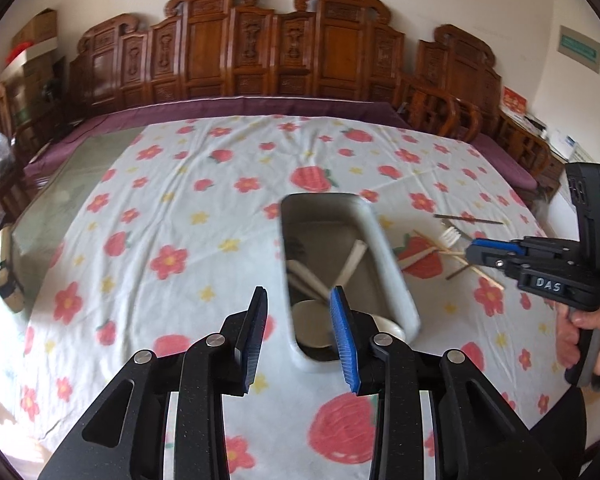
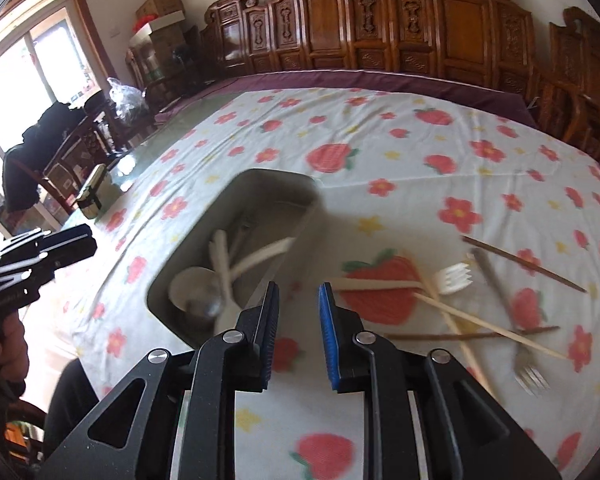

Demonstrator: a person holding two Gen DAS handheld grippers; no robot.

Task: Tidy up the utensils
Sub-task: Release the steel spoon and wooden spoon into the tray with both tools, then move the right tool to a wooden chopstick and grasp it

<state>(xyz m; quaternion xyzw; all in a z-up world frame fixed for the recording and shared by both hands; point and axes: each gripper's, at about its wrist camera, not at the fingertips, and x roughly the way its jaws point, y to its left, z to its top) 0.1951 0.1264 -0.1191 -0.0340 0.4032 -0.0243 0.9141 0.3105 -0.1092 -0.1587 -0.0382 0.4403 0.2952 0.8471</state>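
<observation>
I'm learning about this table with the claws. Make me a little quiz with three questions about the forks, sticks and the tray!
1. True or false: the white plastic fork lies inside the grey rectangular tray.
2. Which is on the flowered tablecloth, outside the tray? A) metal fork B) round metal spoon C) both
3. Fill in: the left claw and right claw are both ____ and hold nothing.

Key:
1. False; it lies on the cloth beside the pale wooden chopsticks.
2. A; the spoon is in the tray.
3. Open.
</observation>
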